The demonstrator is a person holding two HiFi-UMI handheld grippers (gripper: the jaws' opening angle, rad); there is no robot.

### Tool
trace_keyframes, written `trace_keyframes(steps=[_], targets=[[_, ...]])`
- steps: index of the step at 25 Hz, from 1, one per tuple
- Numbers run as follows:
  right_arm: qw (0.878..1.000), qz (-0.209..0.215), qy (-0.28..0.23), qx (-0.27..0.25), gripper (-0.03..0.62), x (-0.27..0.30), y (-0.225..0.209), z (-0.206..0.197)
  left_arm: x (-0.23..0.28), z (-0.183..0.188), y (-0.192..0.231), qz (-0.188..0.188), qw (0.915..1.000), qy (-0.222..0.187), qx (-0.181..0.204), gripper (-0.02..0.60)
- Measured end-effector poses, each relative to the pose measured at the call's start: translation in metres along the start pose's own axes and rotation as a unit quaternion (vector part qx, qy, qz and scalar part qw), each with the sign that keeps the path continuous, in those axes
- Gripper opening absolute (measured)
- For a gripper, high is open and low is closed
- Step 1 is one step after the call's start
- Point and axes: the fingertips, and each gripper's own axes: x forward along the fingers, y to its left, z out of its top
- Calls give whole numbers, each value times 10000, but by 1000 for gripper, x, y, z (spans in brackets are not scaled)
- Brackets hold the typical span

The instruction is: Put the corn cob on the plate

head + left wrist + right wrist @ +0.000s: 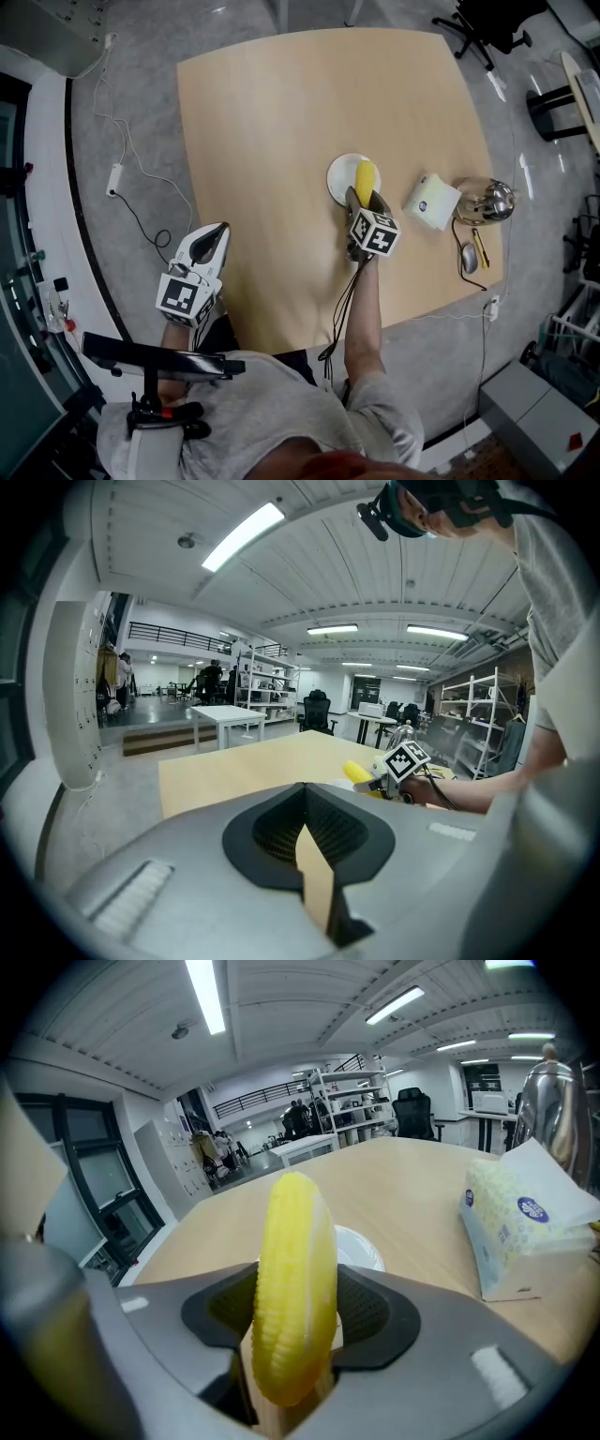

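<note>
The yellow corn cob (293, 1283) stands between the jaws of my right gripper (292, 1354), which is shut on it. In the head view the corn cob (365, 175) lies over the white plate (341, 176) near the middle of the table, with the right gripper (367, 200) just on the plate's near side. From the right gripper view the plate (361, 1246) shows behind the cob. My left gripper (212, 238) hangs off the table's left front edge; its jaws are together with nothing in them (316, 874).
A tissue pack (431, 201) lies right of the plate, with a metal kettle (490, 200), a mouse (469, 257) and a yellow pen (480, 247) near the table's right edge. The wooden table (281, 103) stretches beyond the plate. Cables run over the floor at left.
</note>
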Motion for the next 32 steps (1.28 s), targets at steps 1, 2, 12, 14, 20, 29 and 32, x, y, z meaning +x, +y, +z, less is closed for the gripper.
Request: trace_keyframes(steps=[1,2,12,14,20,29,32], targets=[[10000,-16,22,1,244,1,-1,0,0,1,0,4,10000,1,-2,20],[10000,-31,44,0,244,1,-3,0,1,2,0,9,10000,2,-2,20],[9996,-131,251,-40,244,8,-9,-4,3,4,0,22,10000,-1,-12,20],[9994,-162,299,-43,244,9,-10,-5,3,4,1,26,10000,-2,-13,20],[9986,-251,473,-39,244,13,-14,-6,5,6,2,50,10000,7,-19,20],[9977,-313,594,-27,244,17,-16,-7,5,6,1,46,10000,-21,-53,20],[9967,-391,705,-29,245,19,-17,-10,4,6,2,60,10000,-39,-61,20]])
